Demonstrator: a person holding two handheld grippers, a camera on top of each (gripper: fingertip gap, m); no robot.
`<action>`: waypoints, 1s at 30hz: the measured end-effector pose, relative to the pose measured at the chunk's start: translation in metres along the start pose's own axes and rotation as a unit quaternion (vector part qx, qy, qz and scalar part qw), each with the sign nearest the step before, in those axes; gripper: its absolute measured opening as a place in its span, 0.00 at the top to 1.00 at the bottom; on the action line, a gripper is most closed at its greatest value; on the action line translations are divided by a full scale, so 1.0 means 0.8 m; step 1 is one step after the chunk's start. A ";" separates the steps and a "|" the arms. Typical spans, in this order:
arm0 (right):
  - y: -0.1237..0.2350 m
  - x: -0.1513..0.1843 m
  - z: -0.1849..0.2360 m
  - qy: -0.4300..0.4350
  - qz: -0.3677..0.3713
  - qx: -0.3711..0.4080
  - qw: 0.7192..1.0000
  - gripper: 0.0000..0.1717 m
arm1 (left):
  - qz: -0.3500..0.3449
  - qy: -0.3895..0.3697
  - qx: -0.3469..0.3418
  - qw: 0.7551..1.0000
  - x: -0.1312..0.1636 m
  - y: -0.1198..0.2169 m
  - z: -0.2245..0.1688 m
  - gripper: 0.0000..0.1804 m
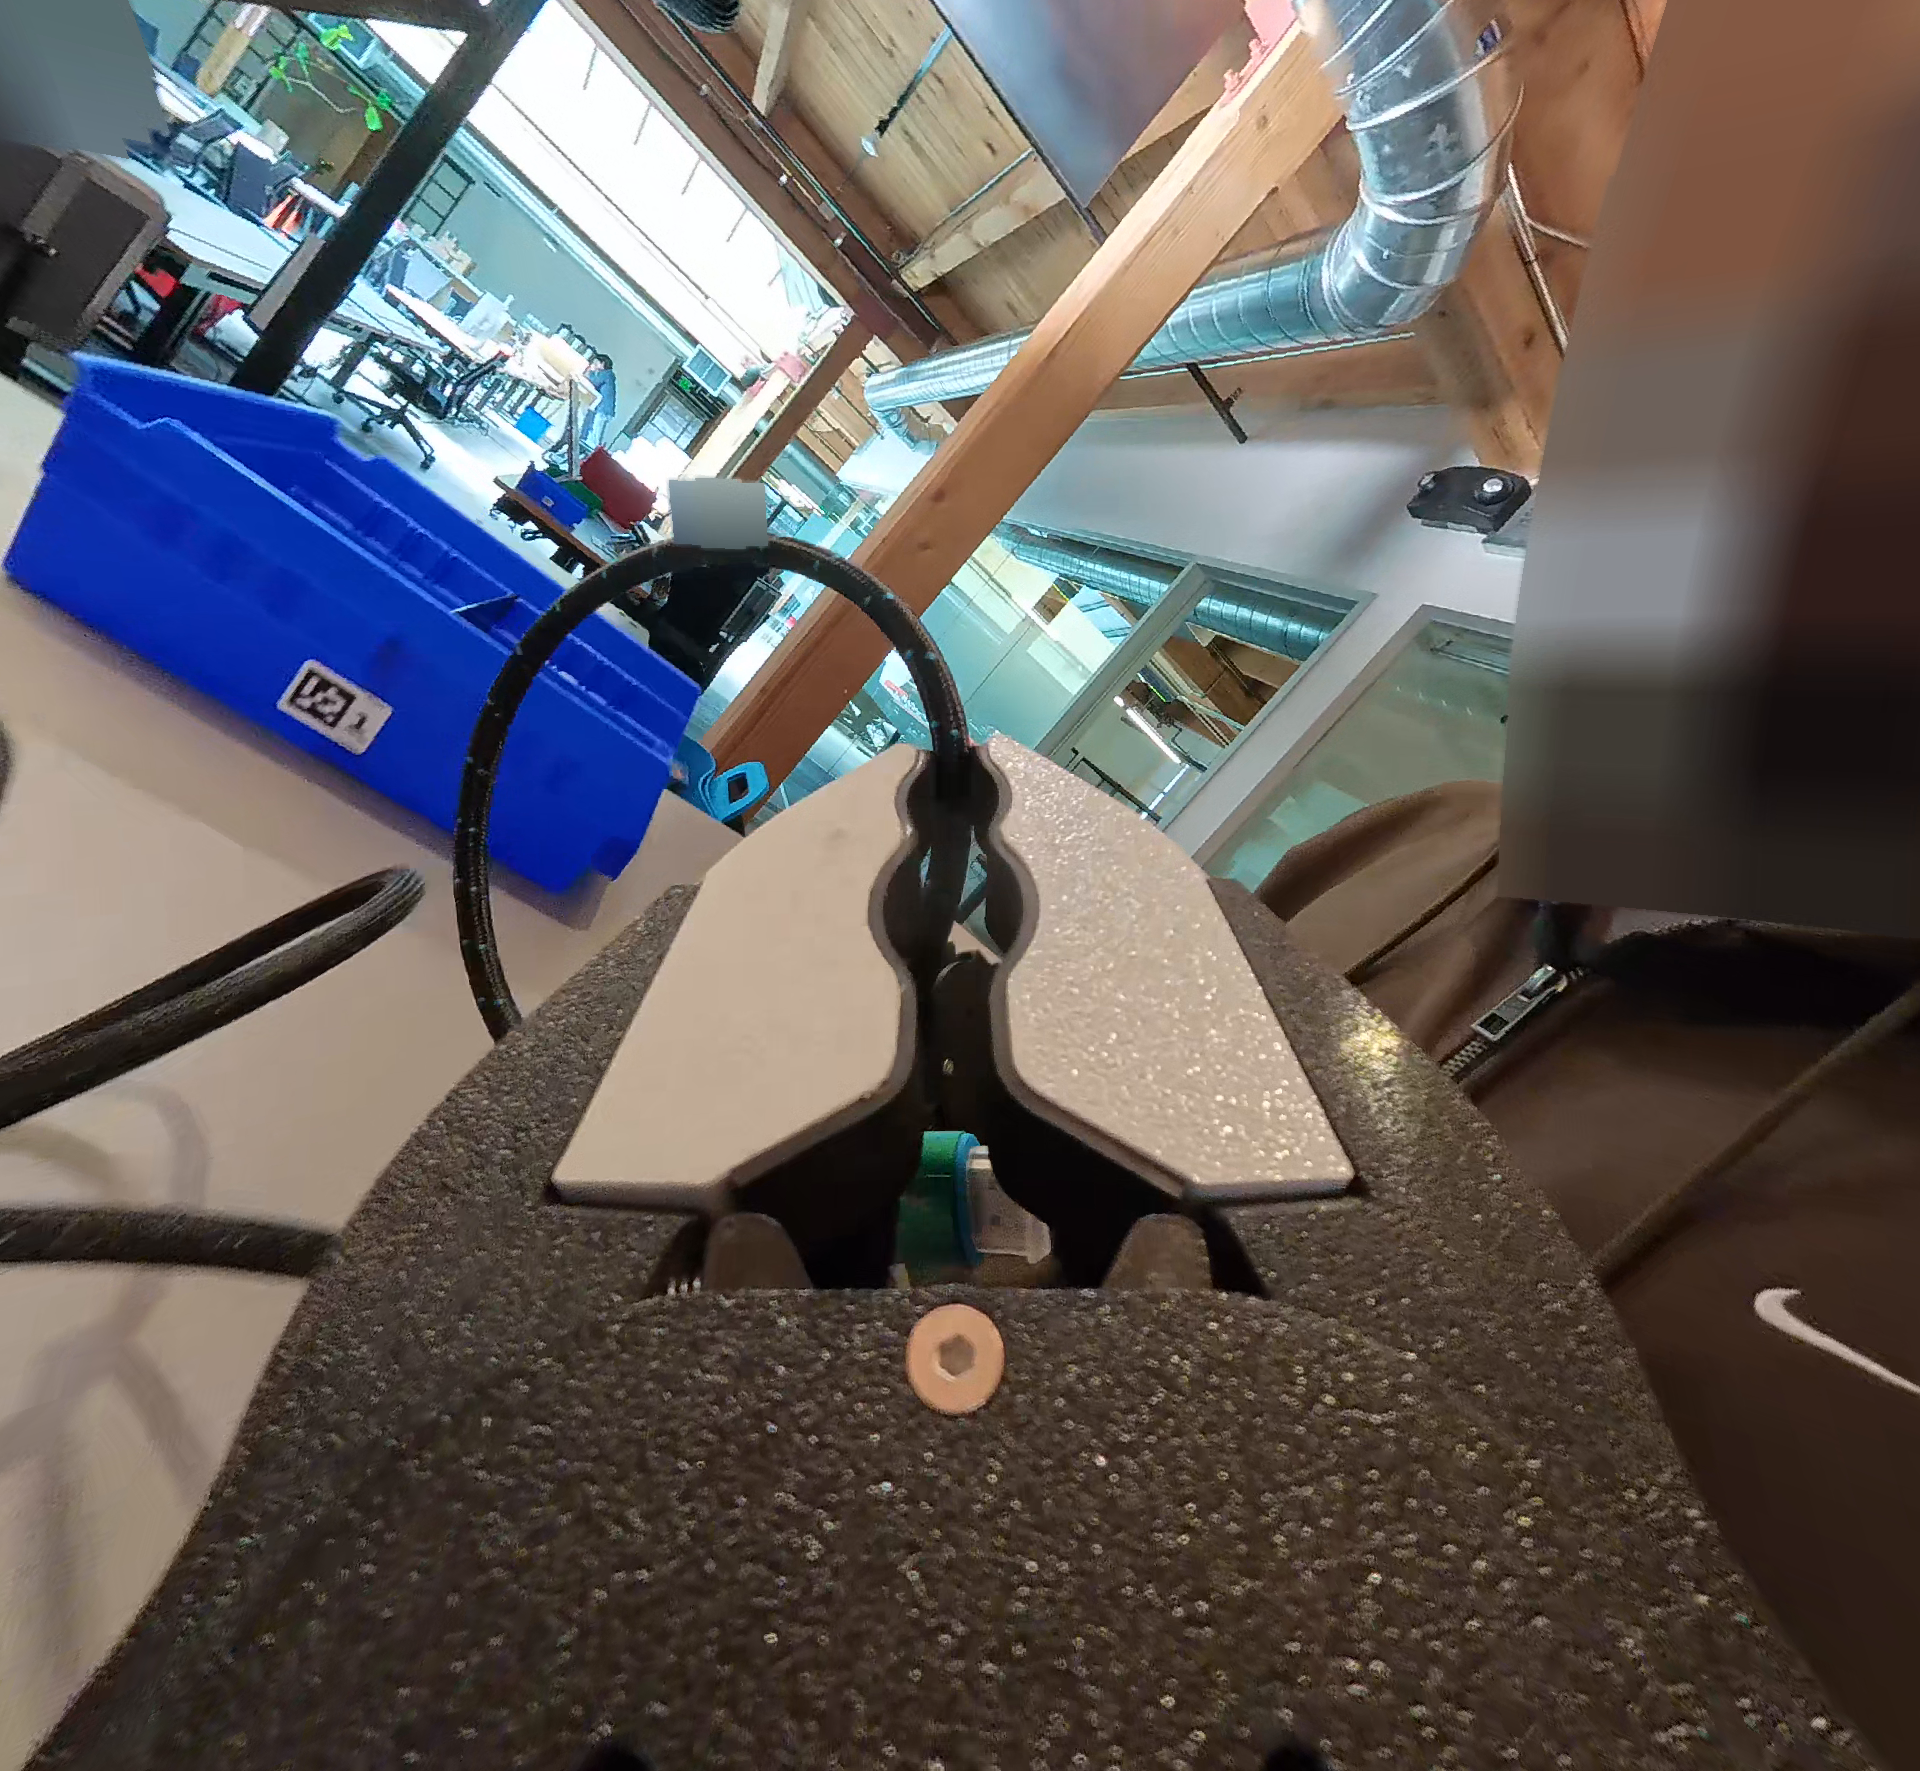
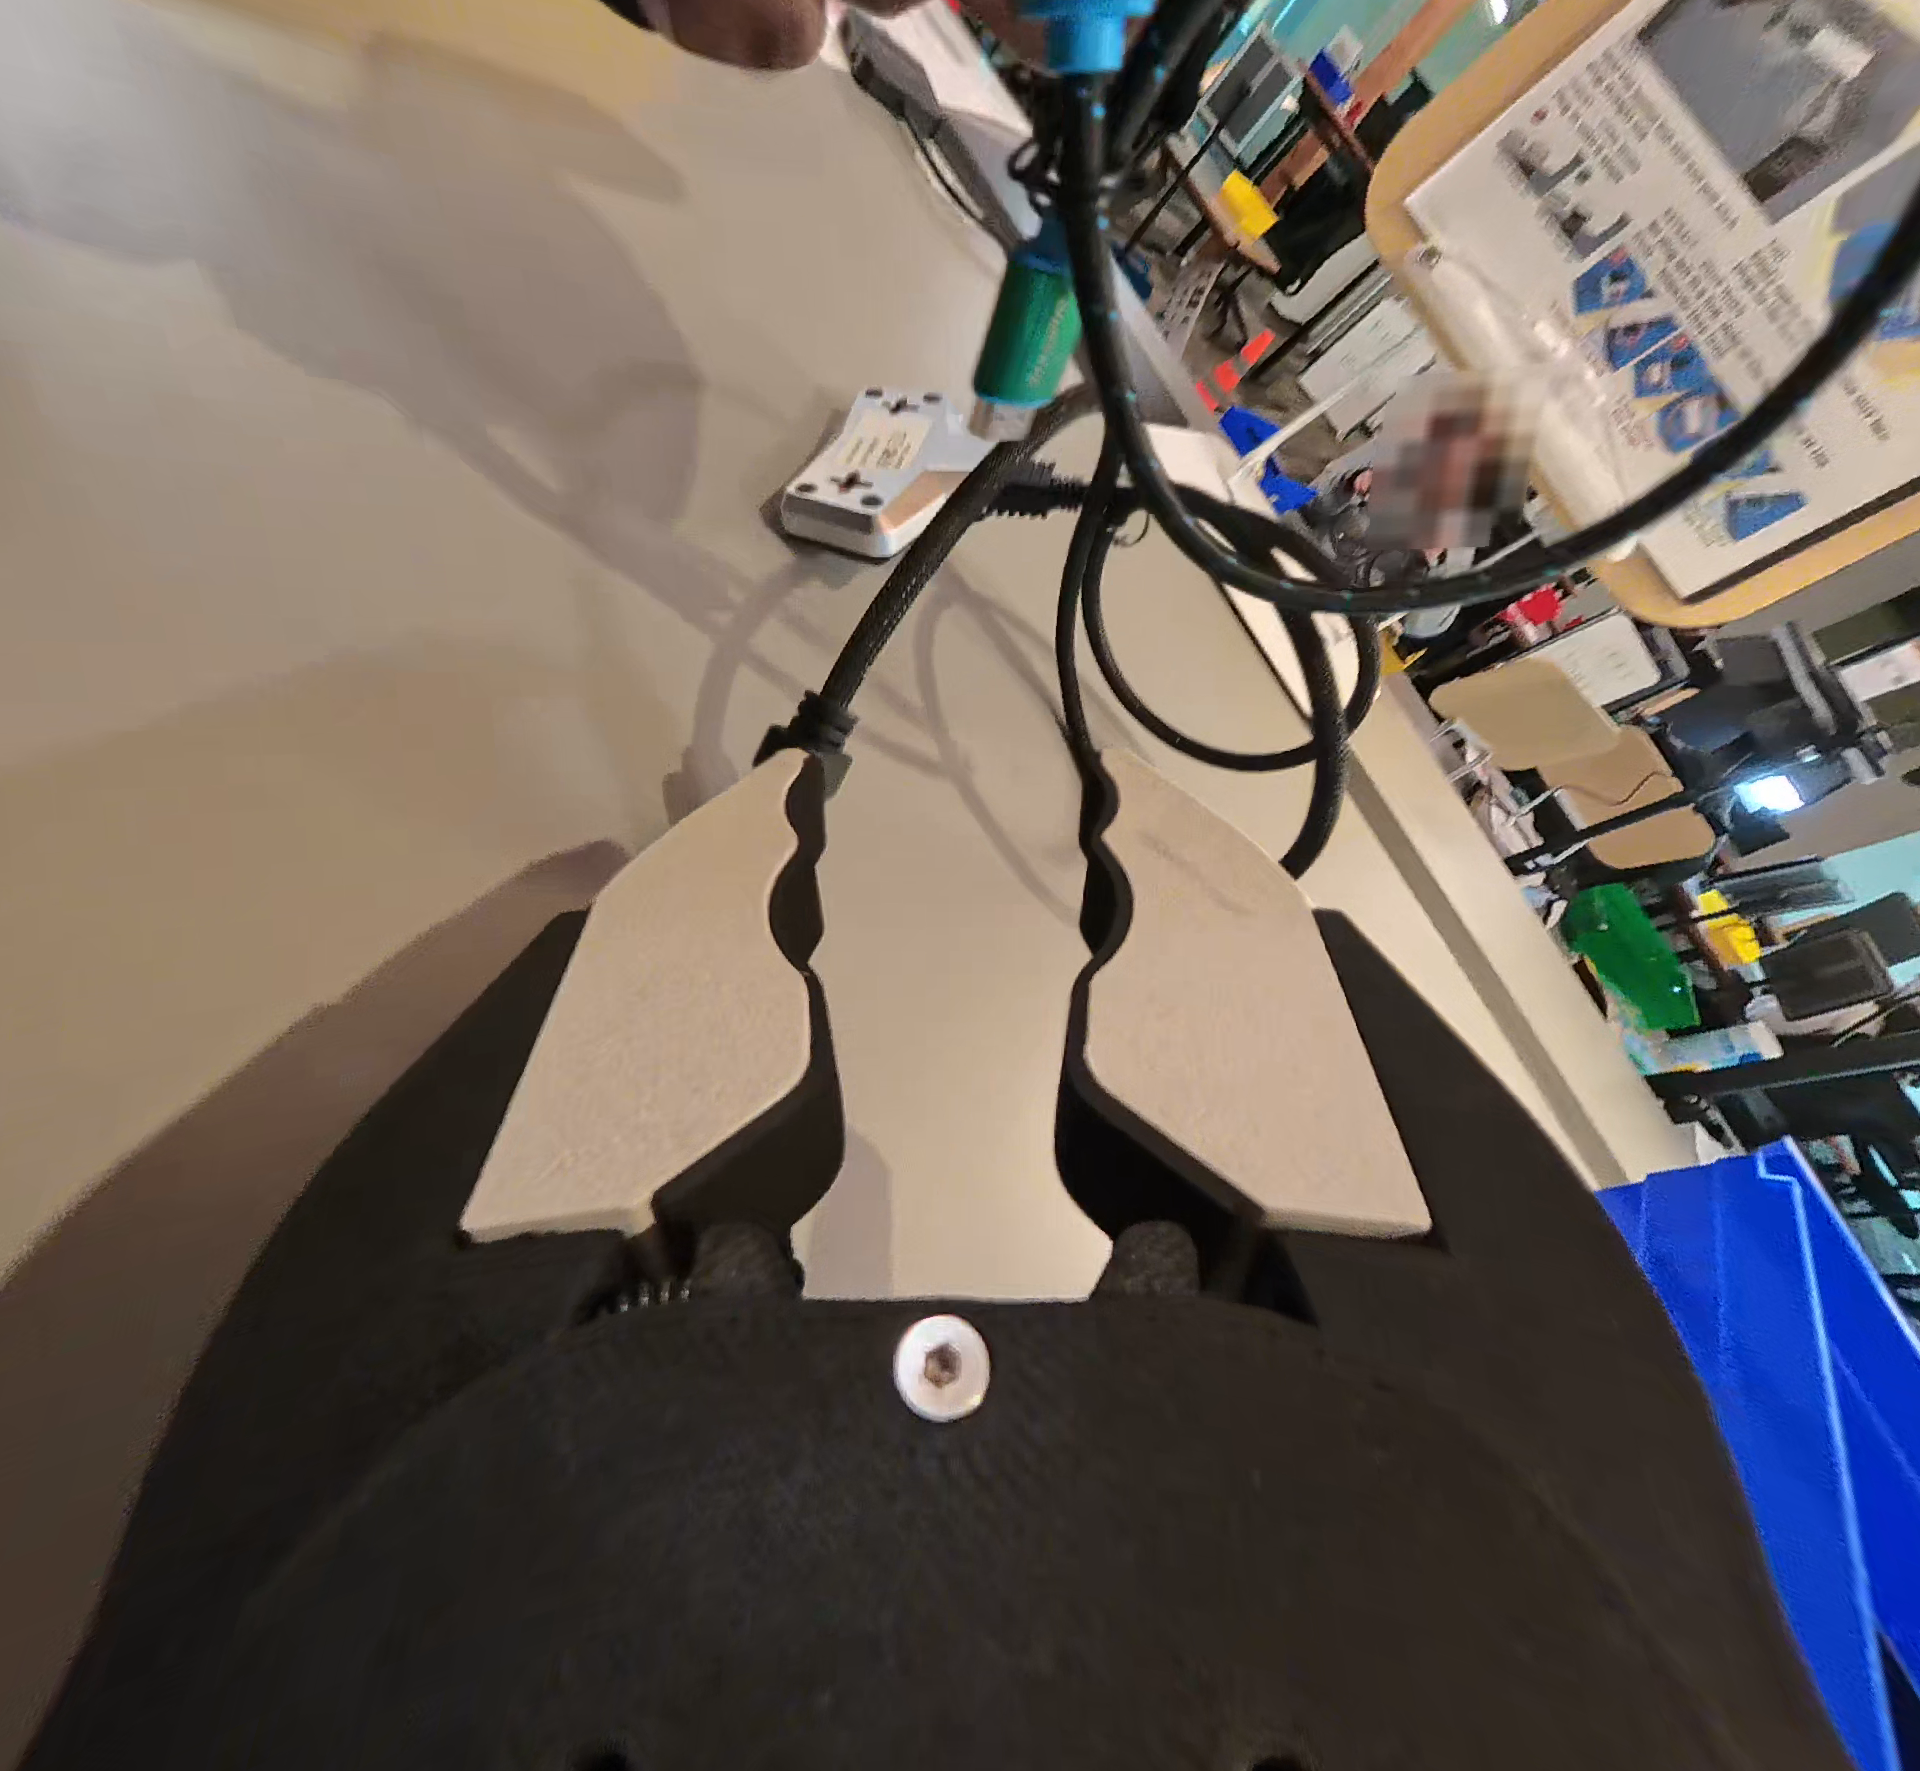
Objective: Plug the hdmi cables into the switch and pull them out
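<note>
Open workshop: ducts, worktables.

Two low, tilted wrist views

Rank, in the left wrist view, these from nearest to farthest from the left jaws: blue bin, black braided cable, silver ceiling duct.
1. Black braided cable: pinched between the jaws, looping up and left.
2. Blue bin: on the table, ahead left.
3. Silver ceiling duct: overhead, upper right.
</note>
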State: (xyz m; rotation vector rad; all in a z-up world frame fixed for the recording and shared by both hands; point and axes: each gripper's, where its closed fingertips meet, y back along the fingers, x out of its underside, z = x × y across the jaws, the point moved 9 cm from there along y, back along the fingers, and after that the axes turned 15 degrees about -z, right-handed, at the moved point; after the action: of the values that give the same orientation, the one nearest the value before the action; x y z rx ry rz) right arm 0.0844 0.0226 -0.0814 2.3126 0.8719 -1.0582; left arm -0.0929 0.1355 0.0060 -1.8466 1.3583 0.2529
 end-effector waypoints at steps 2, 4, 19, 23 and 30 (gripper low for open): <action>0.001 -0.006 -0.002 0.004 -0.015 0.007 1.000 0.72 | -0.001 -0.005 0.010 1.000 -0.002 -0.013 -0.015 0.96; 0.006 -0.010 -0.005 0.005 -0.028 0.017 0.999 0.71 | -0.001 -0.007 0.013 1.000 -0.003 -0.023 -0.024 0.96; 0.000 0.012 -0.005 0.065 0.063 0.067 0.994 0.82 | 0.054 0.065 -0.070 0.994 0.105 -0.070 0.048 0.95; 0.005 0.035 -0.019 0.032 0.141 0.062 0.988 0.93 | 0.071 -0.017 -0.097 0.993 0.088 -0.061 0.041 0.83; 0.003 0.068 -0.048 -0.050 0.274 -0.017 0.960 0.86 | 0.083 -0.249 -0.178 0.948 0.042 0.007 0.021 0.75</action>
State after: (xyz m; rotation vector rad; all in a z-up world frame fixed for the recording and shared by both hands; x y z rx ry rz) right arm 0.1326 0.0645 -0.1002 2.2494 0.1789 -0.8898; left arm -0.0793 0.1231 -0.0270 -1.7800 1.1550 1.0383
